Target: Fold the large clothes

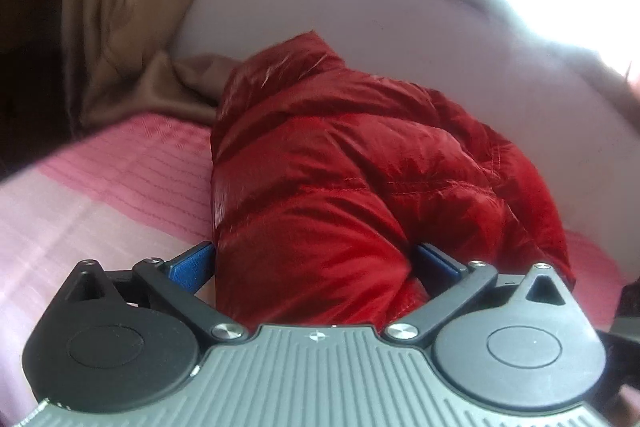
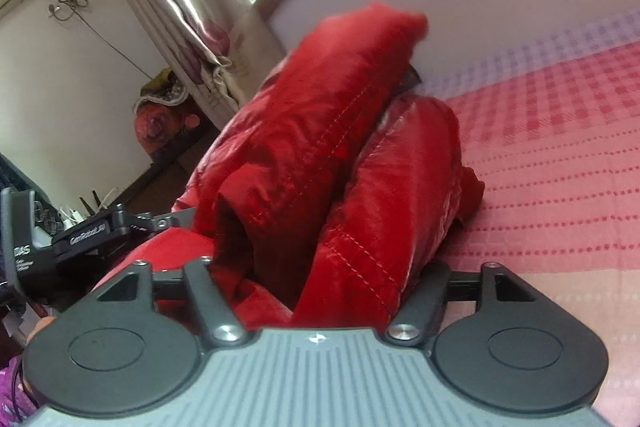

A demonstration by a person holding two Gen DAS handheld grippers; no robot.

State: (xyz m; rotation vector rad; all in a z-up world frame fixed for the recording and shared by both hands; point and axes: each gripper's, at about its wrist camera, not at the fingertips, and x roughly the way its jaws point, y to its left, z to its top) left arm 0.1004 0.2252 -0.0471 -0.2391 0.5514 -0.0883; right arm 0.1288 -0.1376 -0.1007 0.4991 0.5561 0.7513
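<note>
Red puffer jacket [image 1: 360, 163] bunched on pink checked bed [image 1: 120, 195]; beige curtain [image 1: 120, 7] behind jacket, pale wall beyond. Left tongs [image 1: 316, 263] apart, straddling jacket; right tongs [image 2: 320, 279] grip unclear.

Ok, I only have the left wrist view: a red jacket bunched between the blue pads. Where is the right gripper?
Observer: The right wrist view shows the right gripper pushed into the red jacket too. Fabric hides its fingertips, so I can't tell its grip.
Operator: Is the jacket folded yet?
Observer: From that side it shows as two puffy layers. The upper layer leans on the lower layer, on a pink checked bedcover.
Operator: Can you see my gripper from there?
Observer: Yes. The left gripper is at the left edge of the jacket in that view, with its tip against the fabric.
</note>
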